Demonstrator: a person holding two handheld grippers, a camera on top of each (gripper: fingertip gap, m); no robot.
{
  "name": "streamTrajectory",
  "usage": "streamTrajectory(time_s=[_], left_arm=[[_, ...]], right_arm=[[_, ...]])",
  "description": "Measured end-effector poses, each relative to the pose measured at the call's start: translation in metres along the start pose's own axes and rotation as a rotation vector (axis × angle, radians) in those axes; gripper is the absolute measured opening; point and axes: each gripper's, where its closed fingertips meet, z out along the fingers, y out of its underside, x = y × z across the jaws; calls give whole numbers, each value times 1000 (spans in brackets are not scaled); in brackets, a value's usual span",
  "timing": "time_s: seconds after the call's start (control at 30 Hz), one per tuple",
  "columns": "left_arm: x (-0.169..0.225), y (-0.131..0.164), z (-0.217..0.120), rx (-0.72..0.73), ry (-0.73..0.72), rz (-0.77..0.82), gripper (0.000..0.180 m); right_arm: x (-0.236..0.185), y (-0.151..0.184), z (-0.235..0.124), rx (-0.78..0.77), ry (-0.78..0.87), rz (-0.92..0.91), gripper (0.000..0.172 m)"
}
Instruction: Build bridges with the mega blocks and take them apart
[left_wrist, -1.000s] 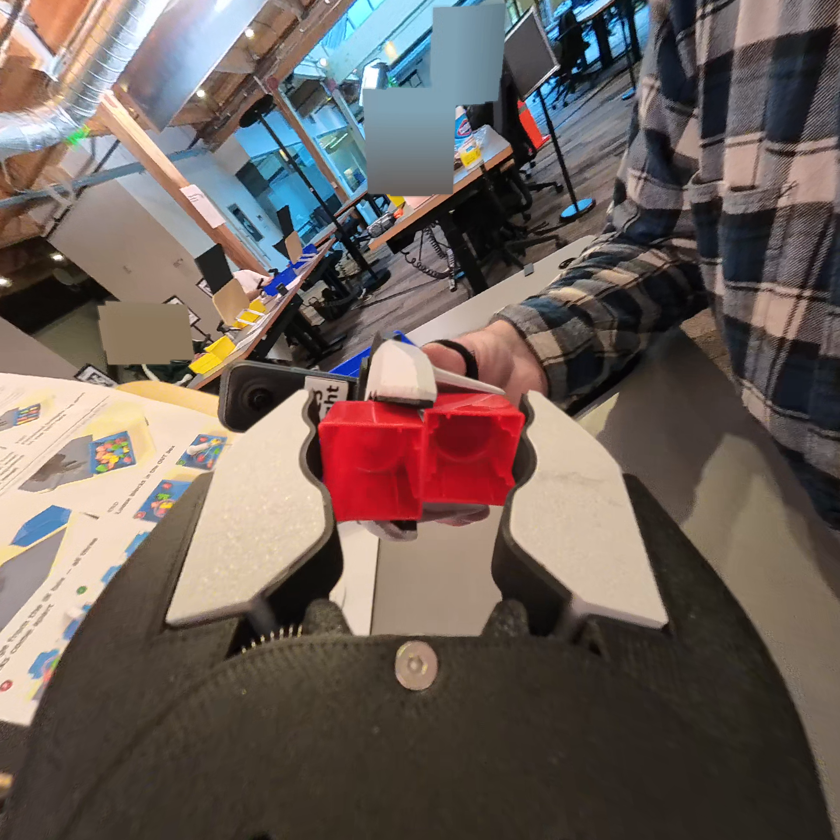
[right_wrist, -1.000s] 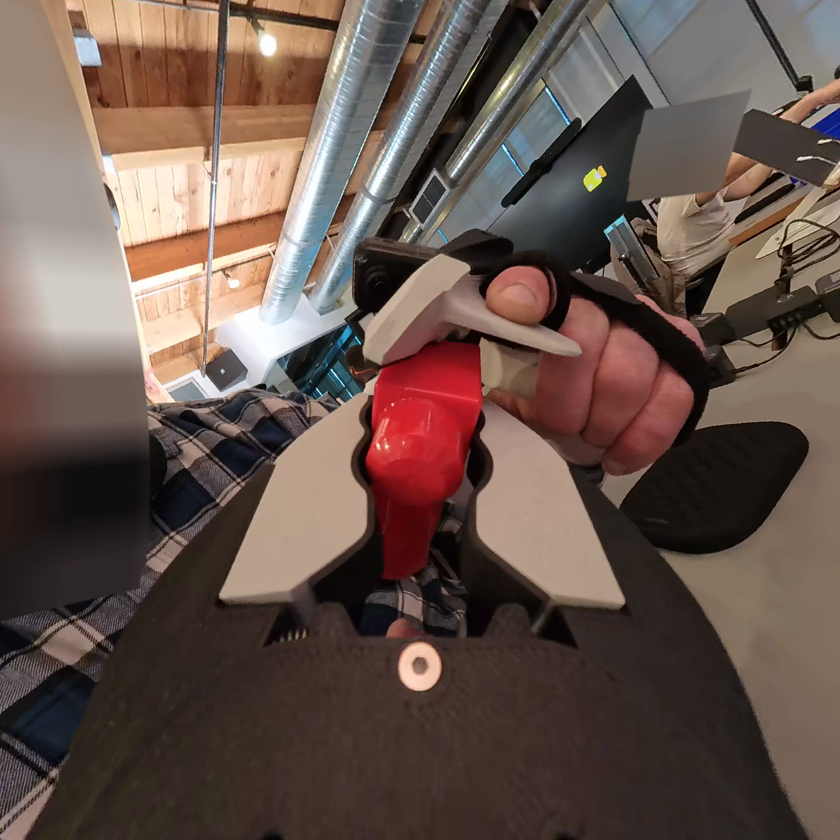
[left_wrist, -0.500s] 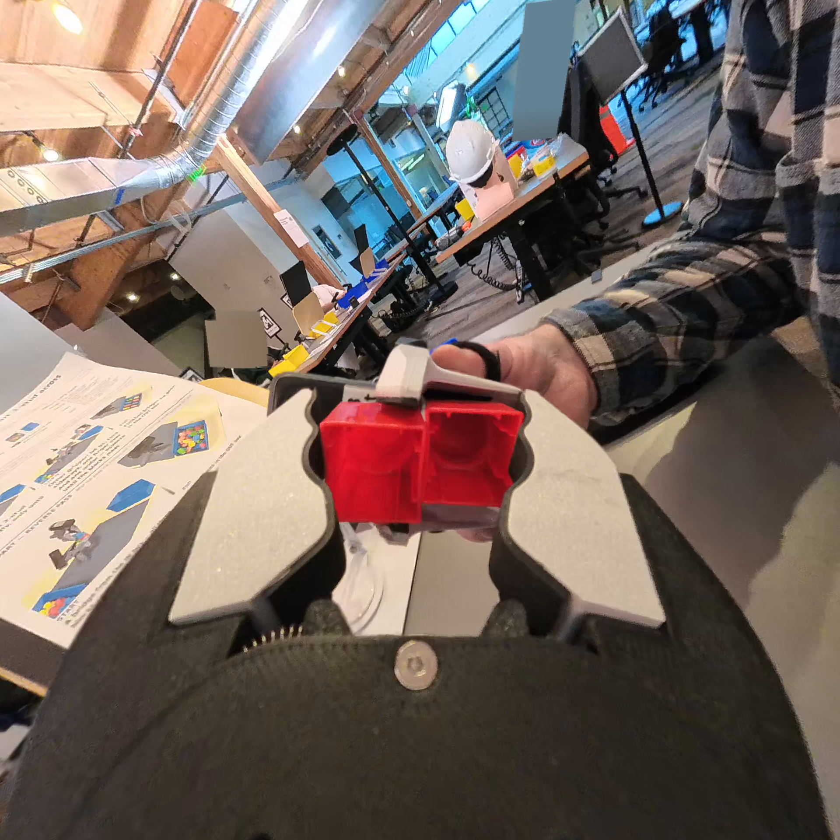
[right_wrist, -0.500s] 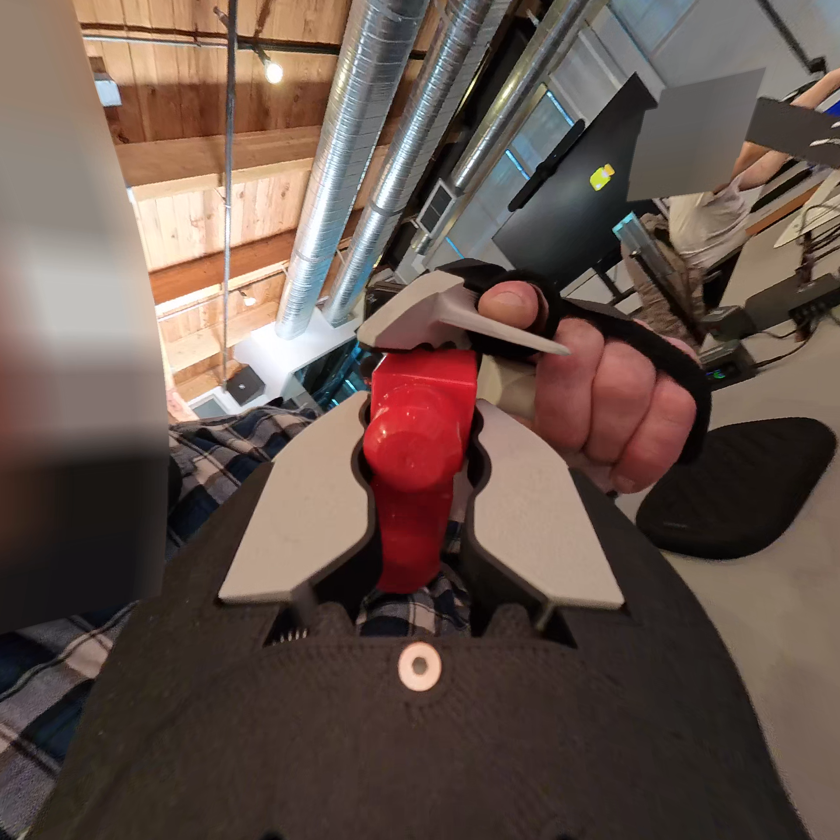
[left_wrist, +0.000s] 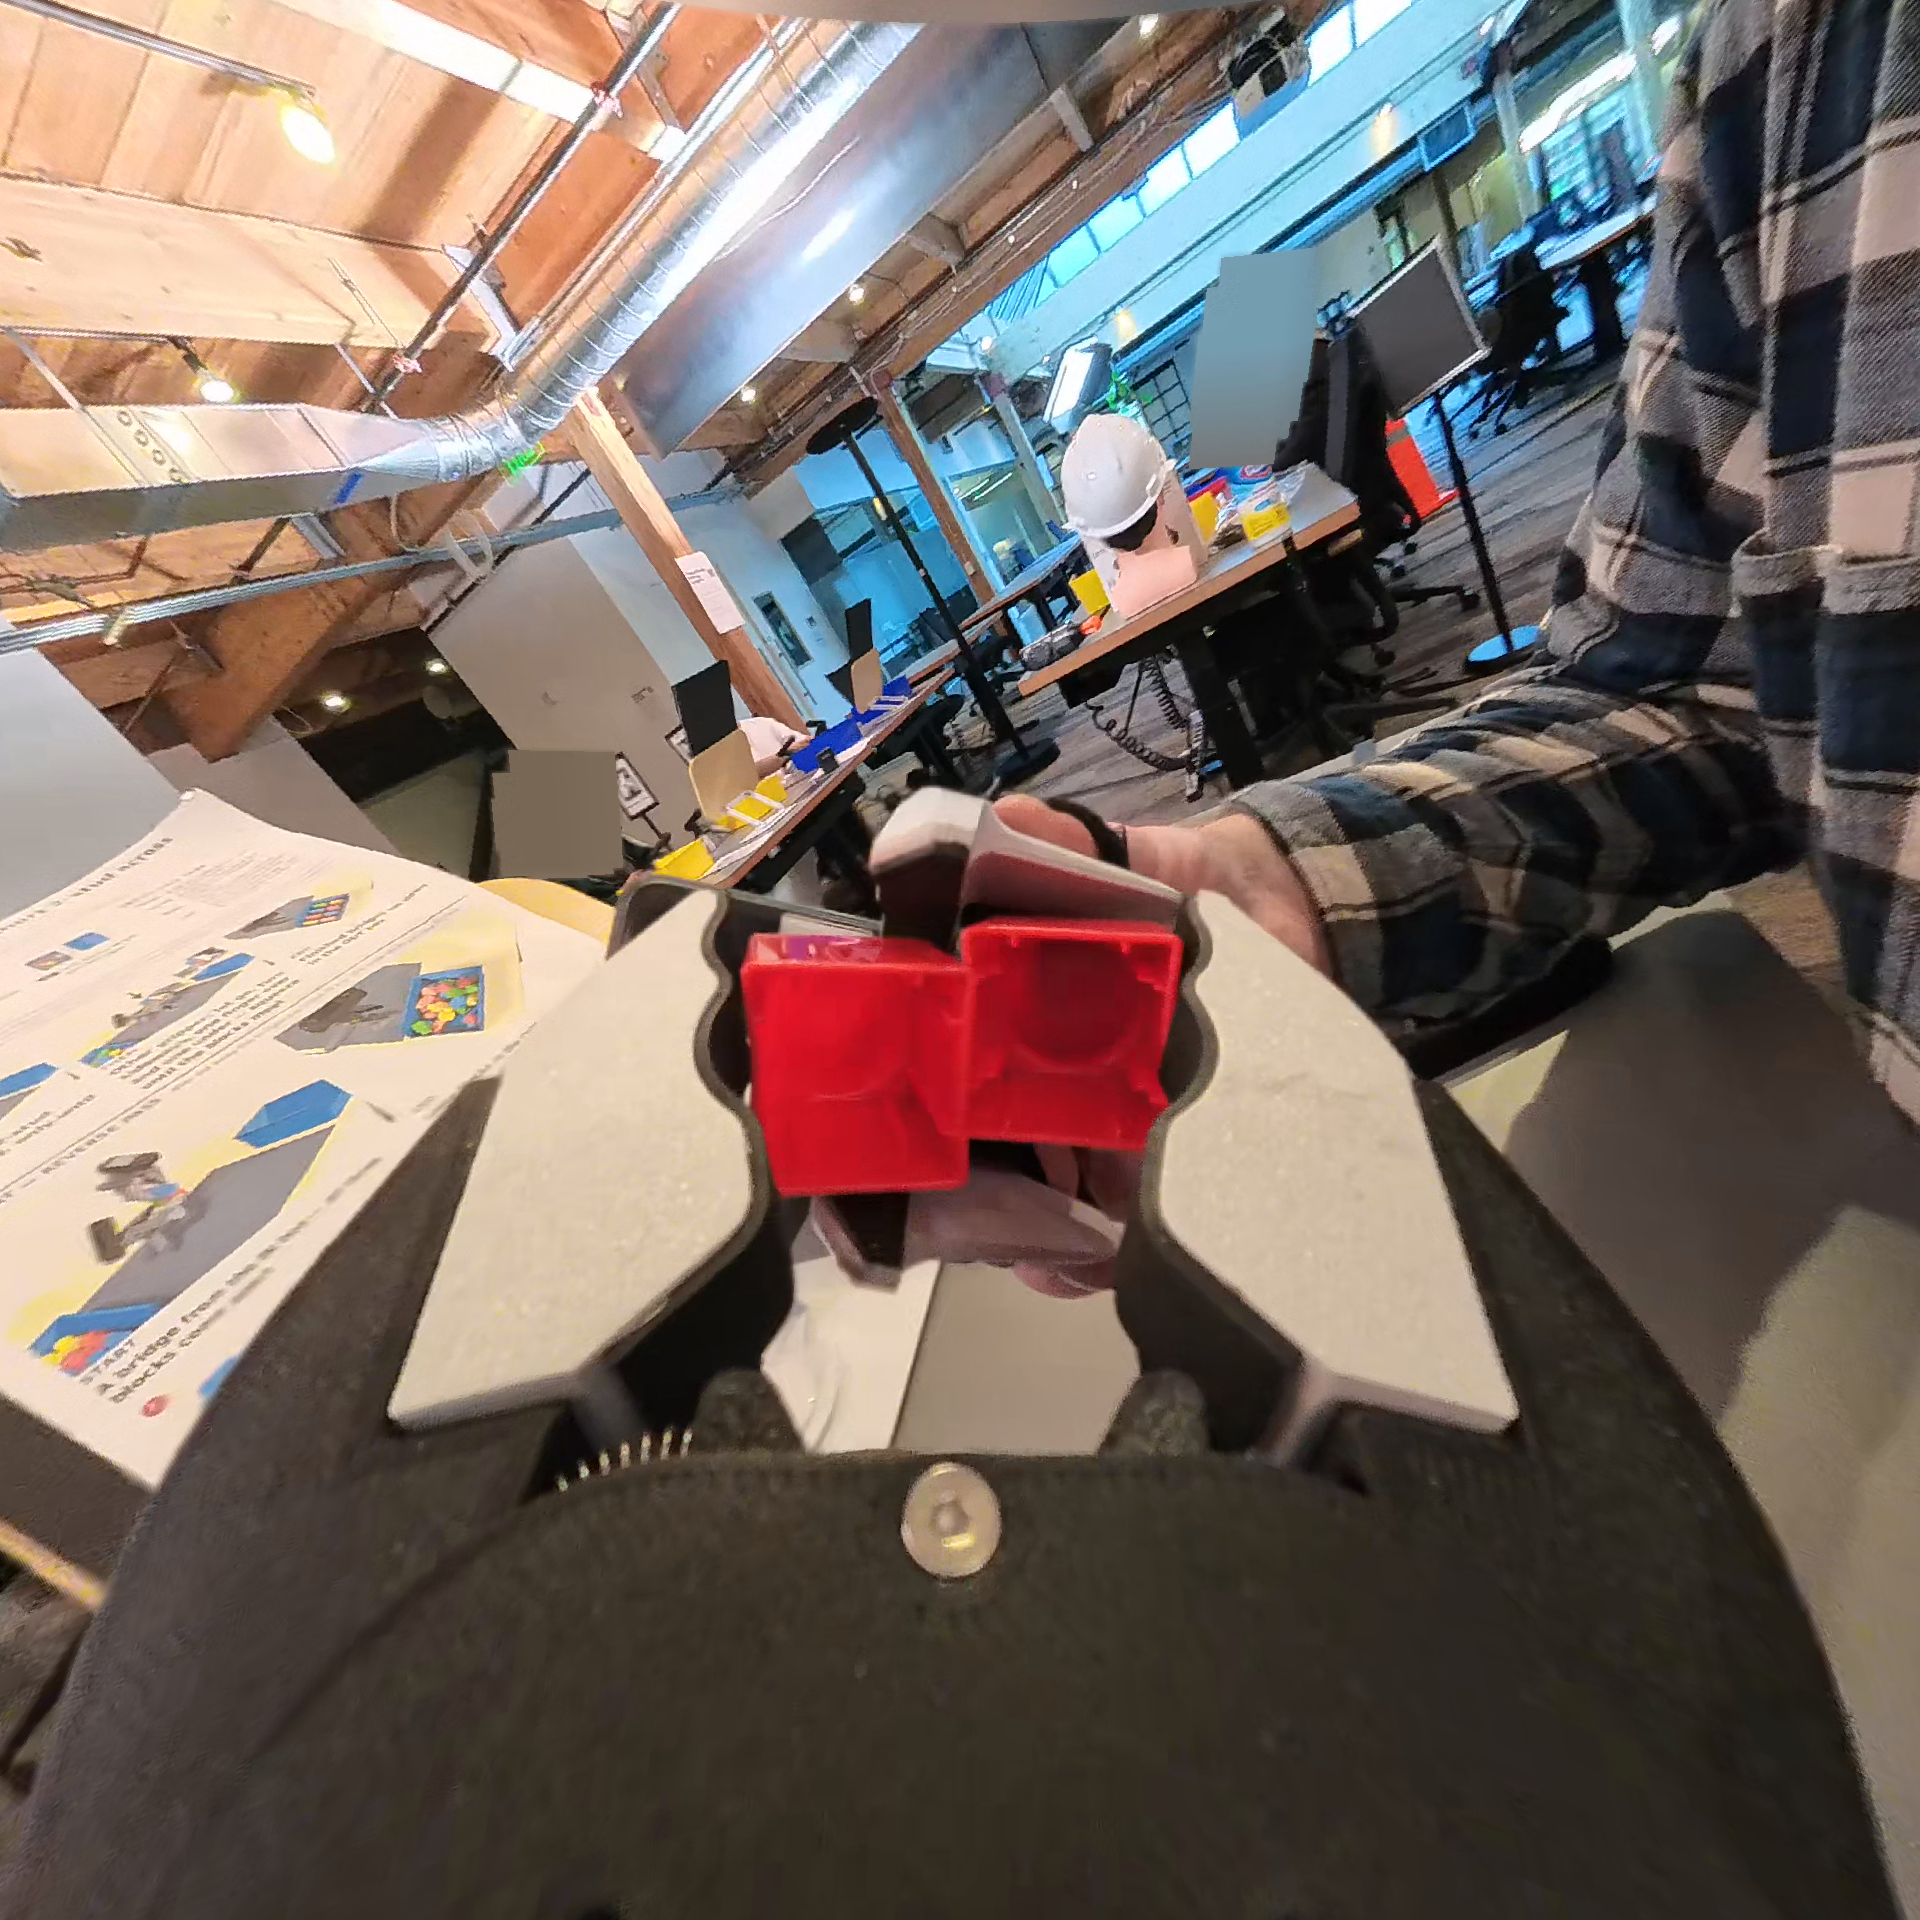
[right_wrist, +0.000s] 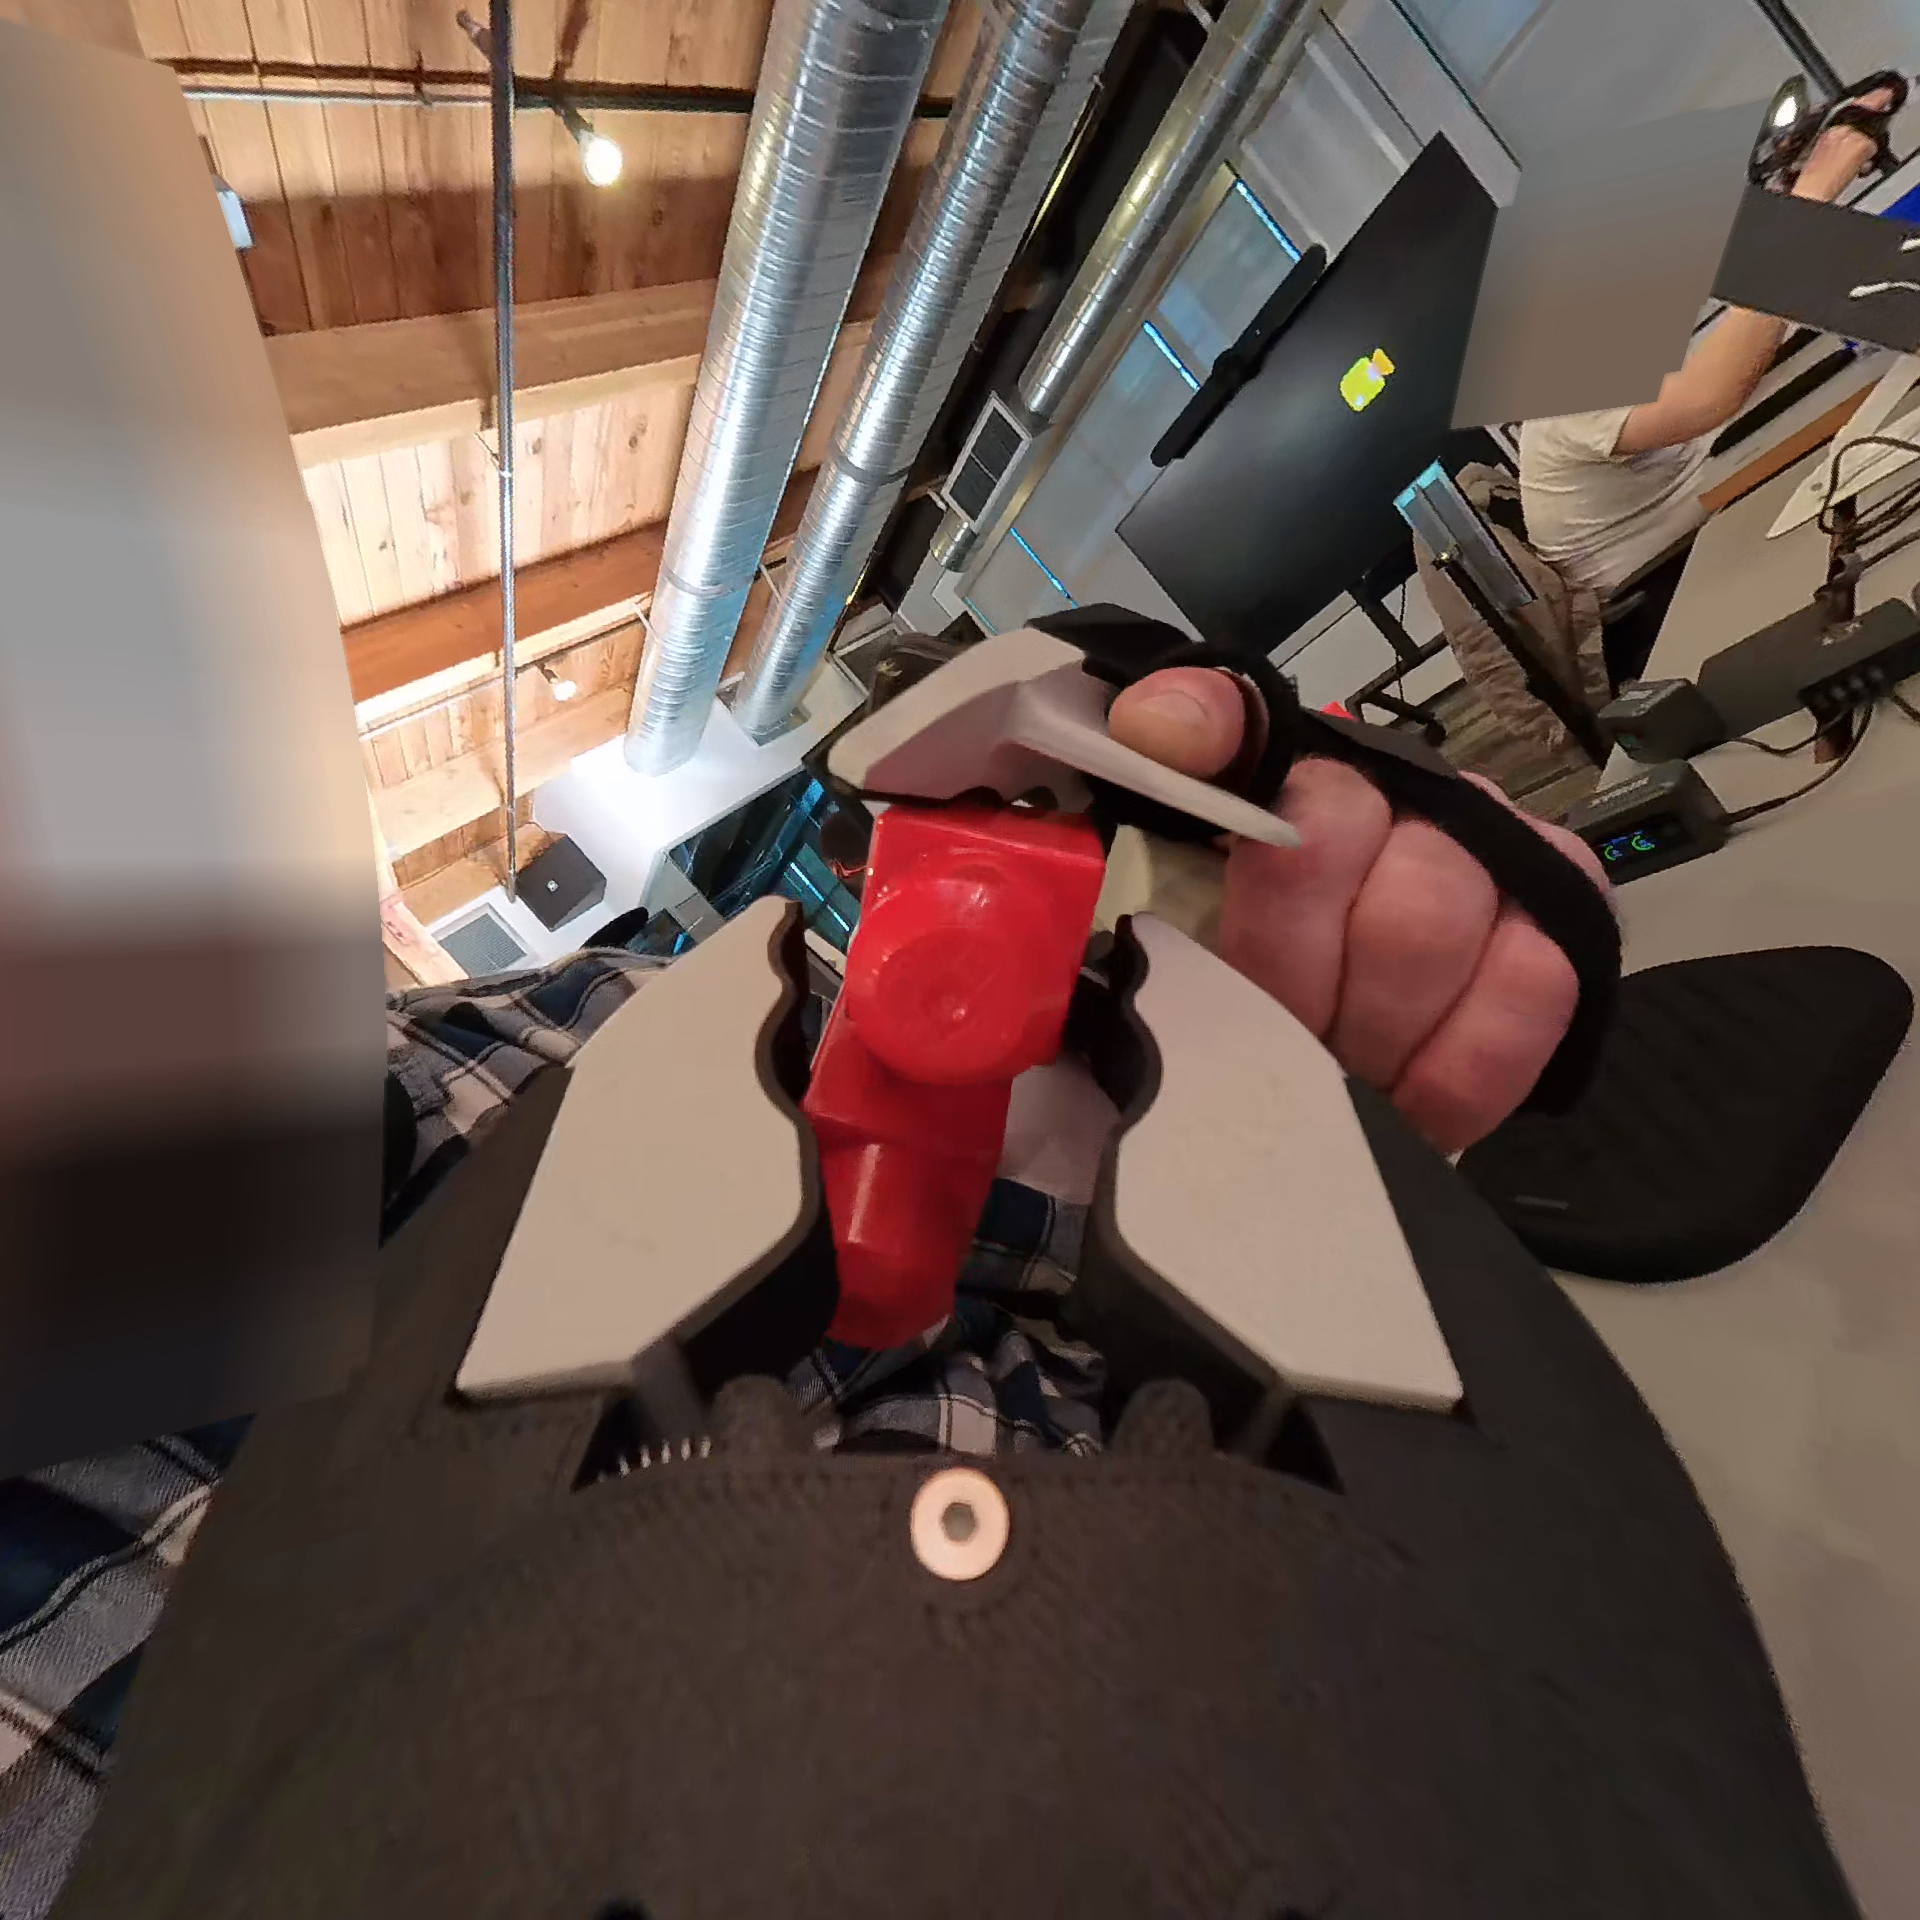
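Grey table (left_wrist: 1714, 1195) below; left gripper (left_wrist: 961, 1049) clamps red blocks (left_wrist: 956, 1049).

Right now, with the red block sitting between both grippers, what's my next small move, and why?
Probably draw the right gripper straight back off the red block. Its fingers stand apart with a gap showing on each side of the block, while the left gripper clamps it across its width, so the left alone seems to carry it.
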Motion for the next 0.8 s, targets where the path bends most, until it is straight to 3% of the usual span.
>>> streamTrajectory(time_s=[0.2, 0.37, 0.8], left_arm=[[13, -8, -3, 48, 147, -93, 77], [30, -8, -6, 43, 324, -174, 77], [30, -9, -17, 86, 450, -274, 78]], right_arm=[[-6, 24, 1, -204, -23, 29, 65], [-11, 43, 4, -343, -57, 2, 43], [-2, 43, 11, -281, -42, -55, 38]])
